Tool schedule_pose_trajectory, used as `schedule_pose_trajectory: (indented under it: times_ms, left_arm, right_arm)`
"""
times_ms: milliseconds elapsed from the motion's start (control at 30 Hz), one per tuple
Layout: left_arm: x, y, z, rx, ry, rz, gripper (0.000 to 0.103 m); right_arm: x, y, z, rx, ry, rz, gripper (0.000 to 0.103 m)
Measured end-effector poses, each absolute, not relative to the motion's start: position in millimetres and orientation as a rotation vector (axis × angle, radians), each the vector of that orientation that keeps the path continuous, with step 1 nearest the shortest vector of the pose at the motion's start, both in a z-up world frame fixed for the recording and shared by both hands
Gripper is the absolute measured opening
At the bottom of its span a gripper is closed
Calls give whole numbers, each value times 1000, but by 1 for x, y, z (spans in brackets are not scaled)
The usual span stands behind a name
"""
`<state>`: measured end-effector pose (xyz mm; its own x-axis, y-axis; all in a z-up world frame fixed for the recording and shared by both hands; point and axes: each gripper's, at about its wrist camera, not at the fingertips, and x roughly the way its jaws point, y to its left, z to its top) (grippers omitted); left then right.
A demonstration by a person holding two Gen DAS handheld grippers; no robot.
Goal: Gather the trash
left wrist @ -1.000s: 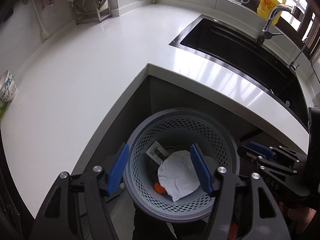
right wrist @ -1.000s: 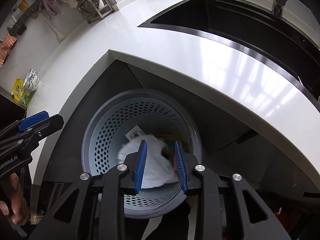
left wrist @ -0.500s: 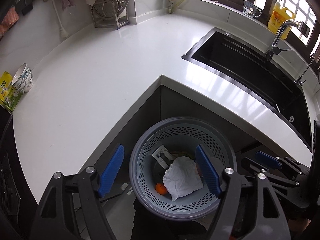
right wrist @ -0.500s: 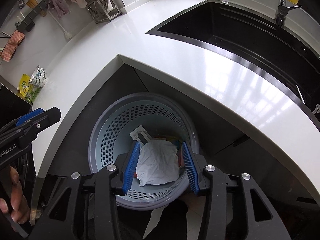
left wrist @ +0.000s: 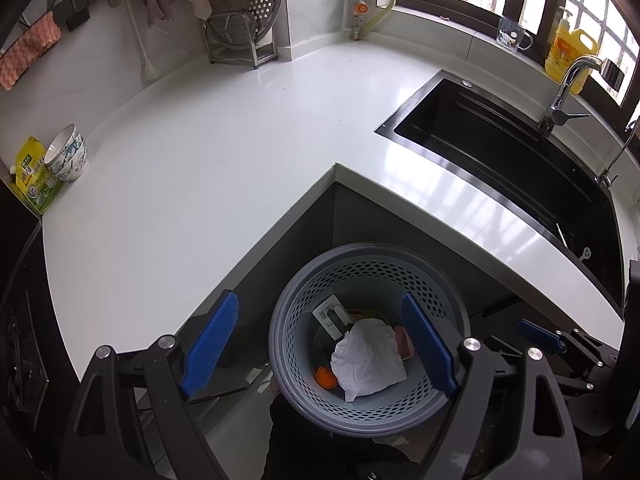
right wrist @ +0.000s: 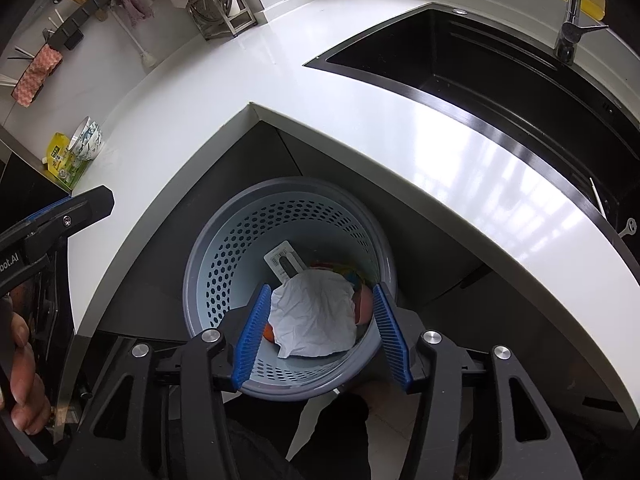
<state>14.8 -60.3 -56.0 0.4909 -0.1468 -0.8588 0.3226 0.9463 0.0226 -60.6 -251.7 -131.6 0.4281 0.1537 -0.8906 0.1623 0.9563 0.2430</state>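
A grey perforated trash basket (left wrist: 370, 256) stands on the floor in the counter's inner corner; it also shows in the right wrist view (right wrist: 288, 188). Inside lie a crumpled white paper (left wrist: 368, 362) (right wrist: 314, 318), a white card with a barcode (left wrist: 330, 314) (right wrist: 282, 262), an orange piece (left wrist: 325, 377) and colourful wrappers. My left gripper (left wrist: 320, 346) is open and empty, held above the basket. My right gripper (right wrist: 322, 338) is open and empty above the basket, with the paper seen between its blue pads.
The white L-shaped counter (left wrist: 200, 168) wraps around the basket. A black sink (left wrist: 500, 160) with a tap (left wrist: 568, 92) is at the right. Stacked bowls (left wrist: 66, 154) and a yellow packet (left wrist: 34, 178) sit at the far left. A dish rack (left wrist: 240, 20) stands at the back.
Both grippers have risen away from the basket. The right gripper opened and the white paper dropped from its pads into the basket. The left gripper stayed open.
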Motion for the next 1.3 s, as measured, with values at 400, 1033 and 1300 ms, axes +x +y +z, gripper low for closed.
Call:
schedule_pose_trajectory:
  times_ms: [400,1033,1300]
  left_arm:
    - [13,-58,-49,184,1007,-265,92]
    - [17,-58,-47,202,1007,-235,96]
    - [18,-59,-46,211,1007,-237,96]
  right_arm:
    - [-62,-253,-126,304,1128,-6,54]
    - [-59,-250,-122,285,1118,-6,55]
    - [-57,-249,-119,278,1111,-8,55]
